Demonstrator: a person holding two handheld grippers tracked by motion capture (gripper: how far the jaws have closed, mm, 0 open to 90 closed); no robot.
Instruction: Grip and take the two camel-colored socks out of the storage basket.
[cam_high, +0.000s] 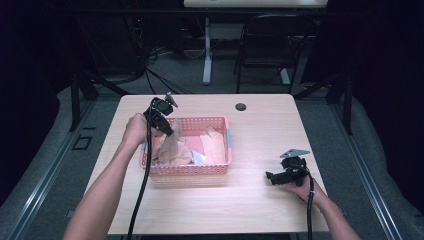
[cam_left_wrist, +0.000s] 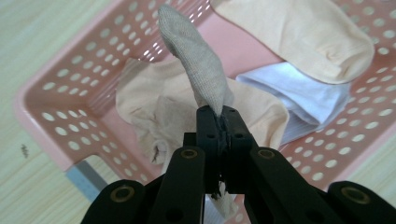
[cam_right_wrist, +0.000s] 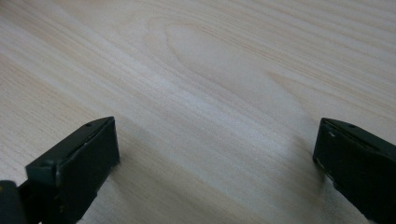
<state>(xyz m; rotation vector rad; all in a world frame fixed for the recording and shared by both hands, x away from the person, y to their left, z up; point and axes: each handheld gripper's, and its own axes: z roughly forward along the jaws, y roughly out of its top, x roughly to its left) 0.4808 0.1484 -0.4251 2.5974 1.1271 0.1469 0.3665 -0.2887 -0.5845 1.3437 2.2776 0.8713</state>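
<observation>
A pink perforated basket sits mid-table and holds several socks. My left gripper hovers over the basket's left half, shut on a tan sock that dangles from its jaws toward the basket. Beneath it lie a beige sock, a white sock and a cream sock. My right gripper rests low over bare table at the right of the basket. Its jaws stand wide apart with only wood between them.
A dark round grommet marks the table's far side. A black chair and a white table leg stand beyond the table, with cables on the floor. Bare wood lies right of the basket.
</observation>
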